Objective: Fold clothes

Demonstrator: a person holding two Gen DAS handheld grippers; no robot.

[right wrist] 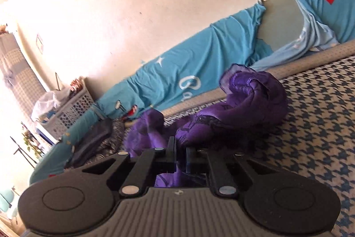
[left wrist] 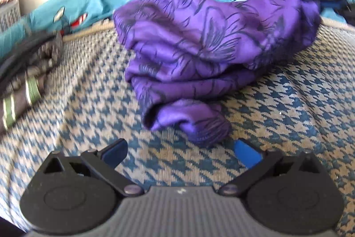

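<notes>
Left wrist: purple garment (left wrist: pixel 199 54) bunched, lengthwise away

Houndstooth bed cover (left wrist: pixel 277 108) — bunched purple garment (left wrist: pixel 199 41), striped clothing (left wrist: pixel 20 101) on it.

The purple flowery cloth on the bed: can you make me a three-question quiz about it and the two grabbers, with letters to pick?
1. Where does the purple flower-printed satin cloth lie?
A. on the blue-and-cream houndstooth bed cover
B. in a basket
C. on the floor

2. What colour are the left gripper finger pads?
A. red
B. blue
C. green

3. What is the right gripper doing?
A. open, empty
B. shut on a book
C. shut on the purple cloth

Answers: A, the checked cover spreads beneath it; B, blue pads show on both fingers; C, purple fabric is pinched between the closed fingers.
</notes>
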